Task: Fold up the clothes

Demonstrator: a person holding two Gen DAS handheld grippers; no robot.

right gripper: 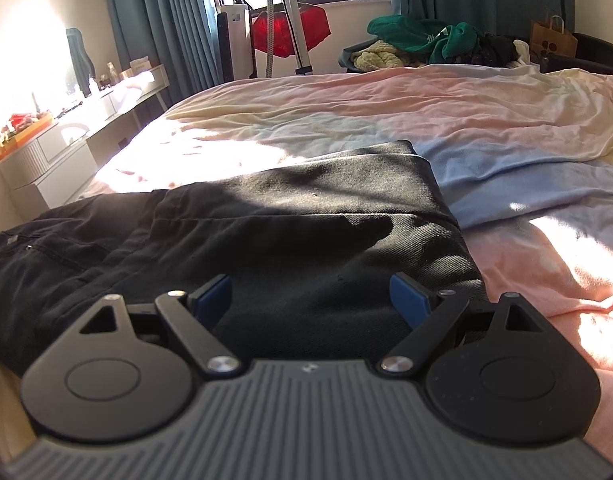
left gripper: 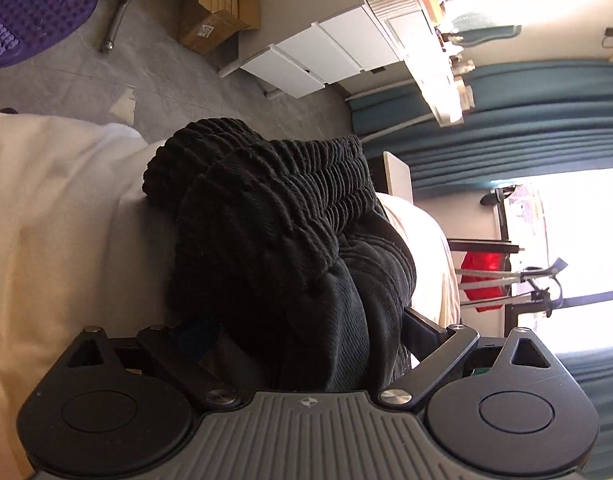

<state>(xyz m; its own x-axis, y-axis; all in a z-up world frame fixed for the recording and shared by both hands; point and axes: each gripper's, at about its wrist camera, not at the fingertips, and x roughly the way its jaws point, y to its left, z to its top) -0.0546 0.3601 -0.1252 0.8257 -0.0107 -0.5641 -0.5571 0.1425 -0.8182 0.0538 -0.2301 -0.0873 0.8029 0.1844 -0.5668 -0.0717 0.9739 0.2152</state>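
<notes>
A pair of black trousers (right gripper: 290,220) lies flat on the bed, folded, with the pocket end at the left. My right gripper (right gripper: 310,300) is open just above the near part of the cloth, its blue pads (right gripper: 410,300) wide apart with nothing between them. In the left wrist view, which is rolled sideways, the trousers' ribbed black waistband (left gripper: 266,200) is bunched up between the fingers of my left gripper (left gripper: 306,332). The cloth fills the gap and hides the pads, so its hold is unclear.
The bed has a wrinkled pink, cream and blue sheet (right gripper: 426,112). A pile of green and yellow clothes (right gripper: 418,40) sits at the far side. White drawers (left gripper: 318,56) and a cardboard box (left gripper: 218,12) stand beside the bed, teal curtains (left gripper: 526,120) by the window.
</notes>
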